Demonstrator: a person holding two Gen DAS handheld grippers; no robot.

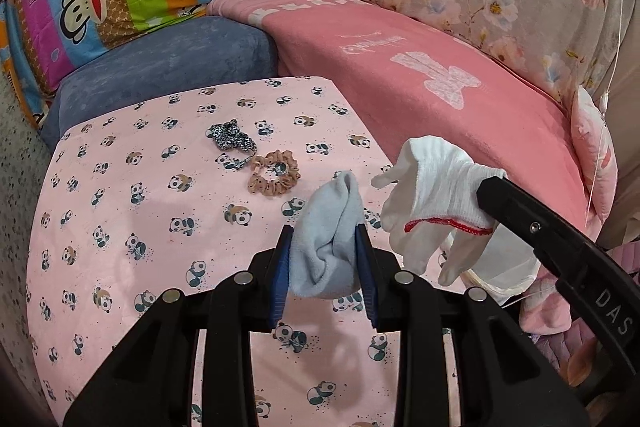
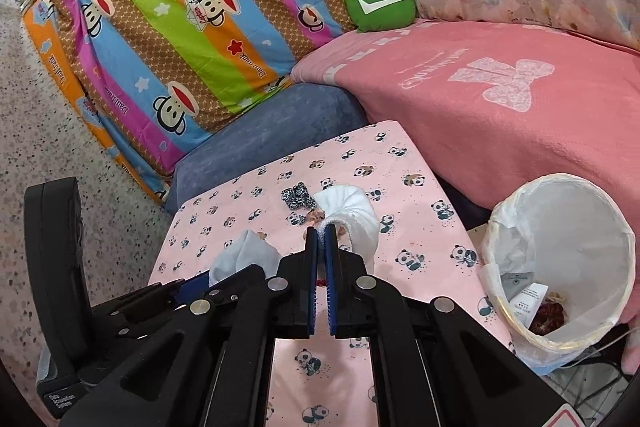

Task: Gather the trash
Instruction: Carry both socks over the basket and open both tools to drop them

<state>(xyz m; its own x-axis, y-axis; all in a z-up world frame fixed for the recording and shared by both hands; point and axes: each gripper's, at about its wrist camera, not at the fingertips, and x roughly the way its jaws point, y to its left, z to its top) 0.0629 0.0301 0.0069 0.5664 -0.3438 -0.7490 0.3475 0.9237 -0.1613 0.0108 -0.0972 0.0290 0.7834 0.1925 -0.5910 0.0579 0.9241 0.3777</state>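
Two grippers hang above a panda-print sheet [image 1: 120, 227], each clamped on cloth: the left gripper [image 1: 325, 259] squeezes a pale blue sock [image 1: 332, 227], the right gripper [image 2: 320, 239] pinches a white glove [image 2: 356, 215] by its red-trimmed cuff. At 11 o'clock from the sock lie a tan scrunchie [image 1: 274, 175] and a leopard-print scrunchie [image 1: 230, 137], just apart. At 4 o'clock from the right gripper, past the sheet's edge, a lined trash bin [image 2: 560, 251] gapes, partly filled.

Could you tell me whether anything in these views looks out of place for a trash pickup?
Yes: the left gripper clamps a pale blue sock and the right gripper a white glove, clothing rather than litter. Two scrunchies lie on the panda sheet. The lined bin tilts sideways.
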